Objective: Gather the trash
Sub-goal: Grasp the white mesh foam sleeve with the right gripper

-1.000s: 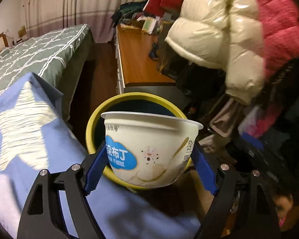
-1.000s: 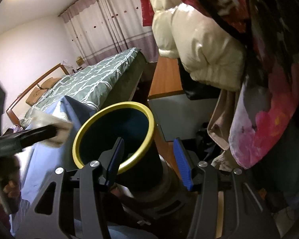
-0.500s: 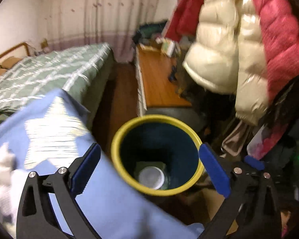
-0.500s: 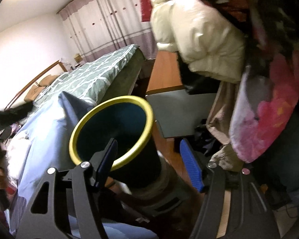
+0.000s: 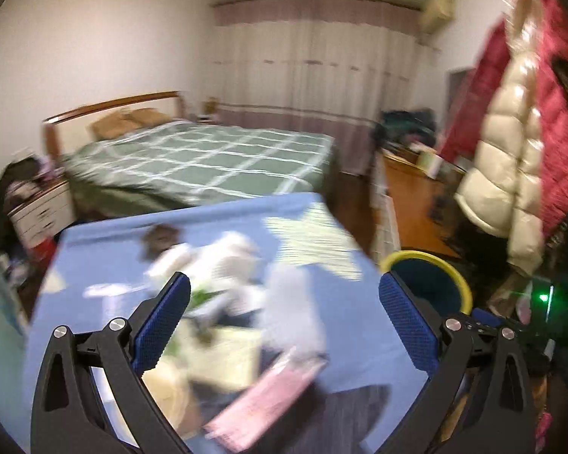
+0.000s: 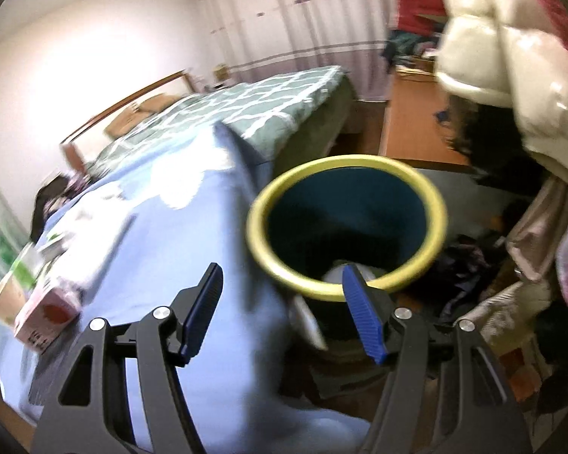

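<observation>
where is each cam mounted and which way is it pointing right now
Left wrist: on the left gripper, looking along its open blue fingers over the blue cloth and blurred trash toward the bed; only the gripper shows.
Right wrist: on the right gripper, open, tilted down at the bin beside the cloth; only the gripper shows.
Shared: bin, cloth, bed, pink carton, hanging coats.

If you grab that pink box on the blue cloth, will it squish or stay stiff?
The pink box looks like a thin carton with flat faces and sharp corners, so it would probably hold its shape under a gentle squeeze but dent under a hard one. It likely weighs little. Lying flat on the blue cloth, it should slide rather than roll.
</observation>
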